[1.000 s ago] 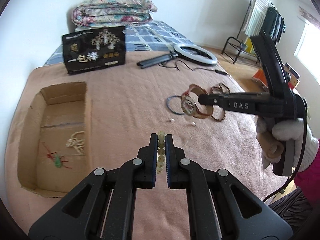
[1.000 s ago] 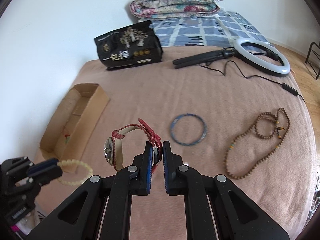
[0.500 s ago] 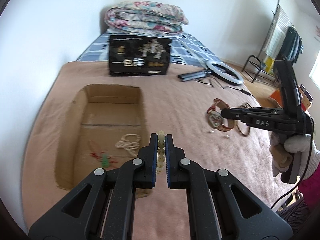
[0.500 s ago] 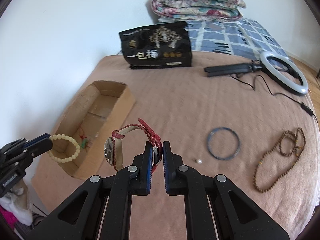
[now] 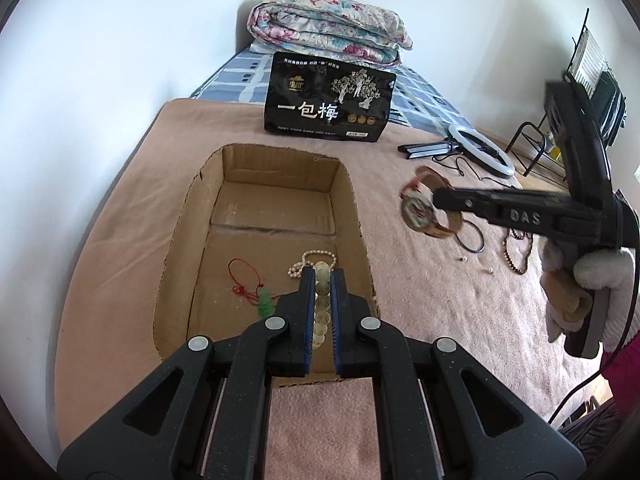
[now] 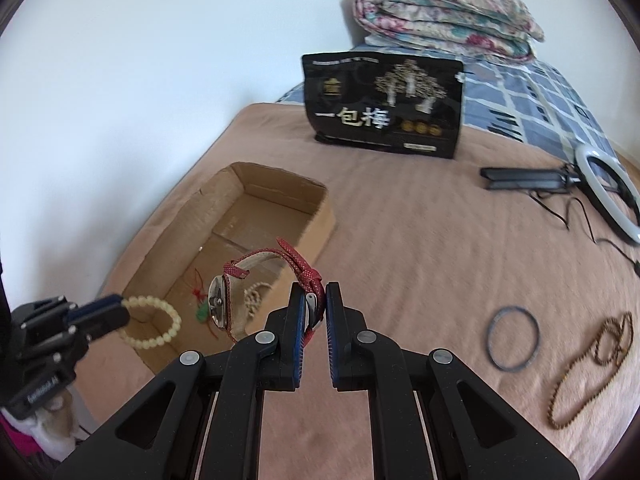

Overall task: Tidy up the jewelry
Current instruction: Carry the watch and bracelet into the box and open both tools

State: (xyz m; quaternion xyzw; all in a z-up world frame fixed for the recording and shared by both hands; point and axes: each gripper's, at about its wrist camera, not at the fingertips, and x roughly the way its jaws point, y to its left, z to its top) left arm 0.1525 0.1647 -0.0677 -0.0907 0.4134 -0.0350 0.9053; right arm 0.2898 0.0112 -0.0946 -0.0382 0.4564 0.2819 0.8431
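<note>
Covering bed, pink blanket (image 5: pixel 420 304) (white walls (image 5: pixel 132 48))

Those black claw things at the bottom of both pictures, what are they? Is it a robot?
No robot. A person holds a two-finger grabber in each hand, and each grabber has its own camera looking along its fingers. That gives two pictures.

The left grabber pinches a pale bead bracelet above a cardboard box on a pink blanket. Inside the box lie a pearl necklace and a green charm on red string.

The right grabber pinches a watch by its red strap, near the box. A blue ring and brown beads wait on the blanket.
</note>
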